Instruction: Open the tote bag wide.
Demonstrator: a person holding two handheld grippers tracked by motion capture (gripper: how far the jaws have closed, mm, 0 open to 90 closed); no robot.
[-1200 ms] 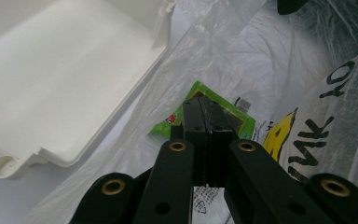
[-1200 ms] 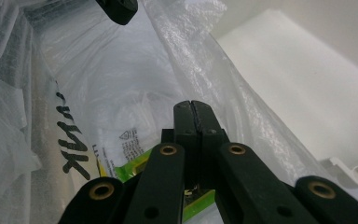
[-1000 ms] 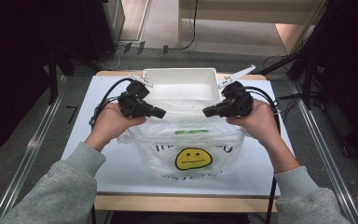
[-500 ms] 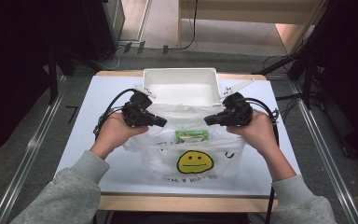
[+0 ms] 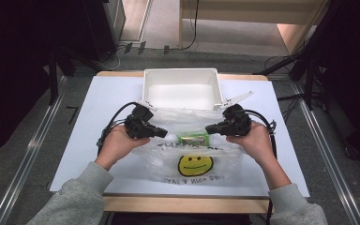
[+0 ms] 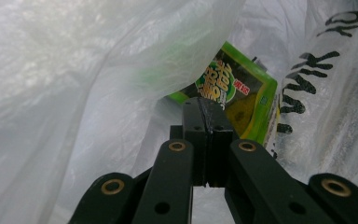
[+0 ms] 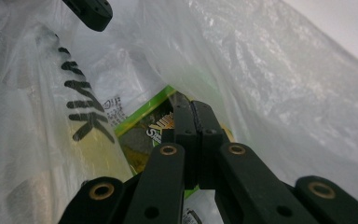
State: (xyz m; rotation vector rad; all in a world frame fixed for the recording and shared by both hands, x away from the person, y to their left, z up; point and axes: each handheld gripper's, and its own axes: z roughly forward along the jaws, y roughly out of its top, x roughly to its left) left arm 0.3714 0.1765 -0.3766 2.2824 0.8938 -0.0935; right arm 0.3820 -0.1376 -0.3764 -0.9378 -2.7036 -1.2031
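Note:
A clear plastic bag [image 5: 194, 164] printed with a yellow smiley lies on the white table top, its mouth facing the far side. A green snack packet [image 5: 193, 138] shows inside the mouth. My left gripper [image 5: 161, 133] pinches the bag's left rim and my right gripper [image 5: 211, 129] pinches the right rim, stretching the opening between them. In the left gripper view the jaws [image 6: 207, 109] are pressed together amid the film, with the packet [image 6: 242, 88] just beyond. In the right gripper view the shut jaws [image 7: 192, 112] sit over the packet [image 7: 140, 126].
An empty white bin [image 5: 182, 89] stands just beyond the bag at the table's far middle. The white table cover [image 5: 98, 103] spreads to both sides. Cables trail from each gripper. Dark stands and floor rails surround the table.
Both hands have sunk toward the table with the bag, which now lies flatter. The green packet has come into sight in the bag's mouth.

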